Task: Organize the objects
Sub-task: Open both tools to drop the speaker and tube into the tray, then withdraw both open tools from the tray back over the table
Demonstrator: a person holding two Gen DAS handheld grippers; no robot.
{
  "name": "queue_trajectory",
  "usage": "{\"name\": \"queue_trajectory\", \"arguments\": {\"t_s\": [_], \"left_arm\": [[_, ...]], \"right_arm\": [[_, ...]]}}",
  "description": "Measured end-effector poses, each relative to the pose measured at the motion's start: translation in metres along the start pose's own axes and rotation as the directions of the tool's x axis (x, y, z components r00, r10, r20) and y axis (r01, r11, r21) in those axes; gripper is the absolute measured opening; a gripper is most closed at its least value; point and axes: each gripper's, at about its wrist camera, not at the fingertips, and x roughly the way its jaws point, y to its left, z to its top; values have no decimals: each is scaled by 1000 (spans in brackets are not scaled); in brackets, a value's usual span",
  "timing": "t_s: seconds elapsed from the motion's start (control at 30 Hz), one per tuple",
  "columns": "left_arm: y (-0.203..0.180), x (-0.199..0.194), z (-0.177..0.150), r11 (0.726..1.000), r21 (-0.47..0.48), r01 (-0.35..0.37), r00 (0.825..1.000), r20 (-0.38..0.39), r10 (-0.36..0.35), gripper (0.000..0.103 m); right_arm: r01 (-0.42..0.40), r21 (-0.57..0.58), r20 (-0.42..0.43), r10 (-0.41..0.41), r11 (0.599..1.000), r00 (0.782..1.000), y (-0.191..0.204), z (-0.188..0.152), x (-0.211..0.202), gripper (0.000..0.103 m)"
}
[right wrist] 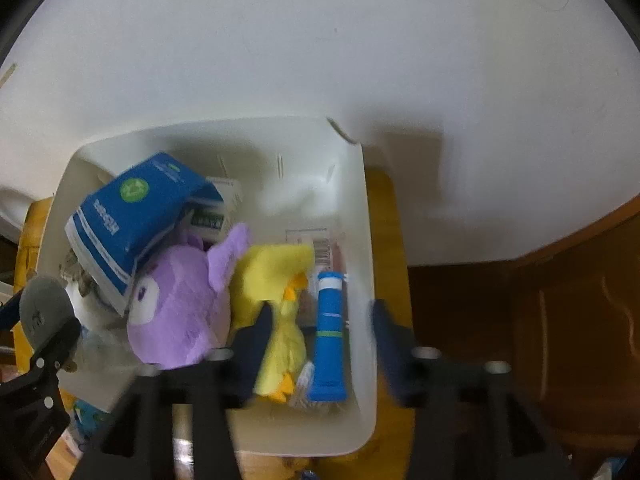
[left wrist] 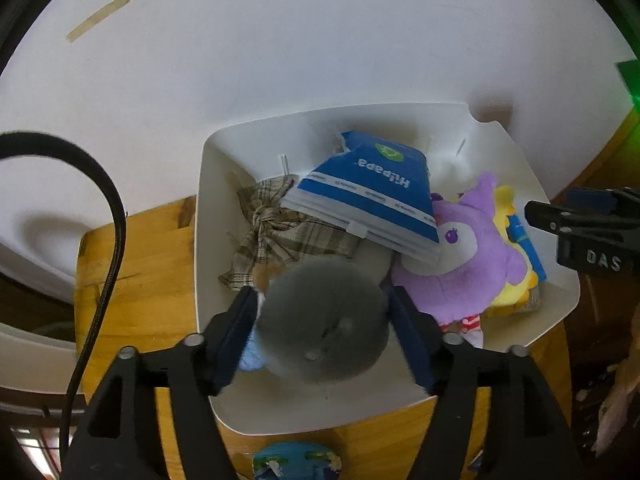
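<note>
Left gripper [left wrist: 324,320]: jaws apart, flanking grey plush [left wrist: 320,320], contact unclear.
Right gripper [right wrist: 320,344]: agape over blue tube [right wrist: 329,336], near bin [right wrist: 366,240] wall.

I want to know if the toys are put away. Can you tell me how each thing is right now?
White bin: full, on the wooden table.
Blue packet: tilted, resting on top.
Purple plush: lying in the bin.
Yellow plush: in the bin.
Blue tube: beside it.
Grey plush: between the left gripper's fingers.
Right gripper: open.
</note>
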Motion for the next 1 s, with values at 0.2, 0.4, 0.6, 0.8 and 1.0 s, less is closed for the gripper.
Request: {"name": "queue_trajectory", "arguments": {"t_s": [0.2, 0.4, 0.6, 0.8, 1.0], "left_arm": [[11, -10, -3, 1000, -23, -17, 1000, 26, 17, 81], [12, -29, -8, 1000, -18, -24, 998, 58, 25, 81], [16, -61, -21, 1000, -13, -9, 996, 91, 10, 81], [9, -103, -38, 1000, 20, 10, 991, 136, -12, 81], [-11, -154, -59, 995, 89, 41, 979, 198, -58, 81]], "right_arm": [[-30, -24, 101, 32, 999, 994, 7, -8, -28, 65], [-72, -21, 191, 74, 997, 979, 2, -24, -69, 65], [-67, -32, 224, 72, 997, 972, -3, -42, -95, 65], [-81, -36, 254, 87, 996, 963, -7, -72, -127, 65], [-89, -21, 295, 91, 996, 951, -16, -102, -166, 65]]}}
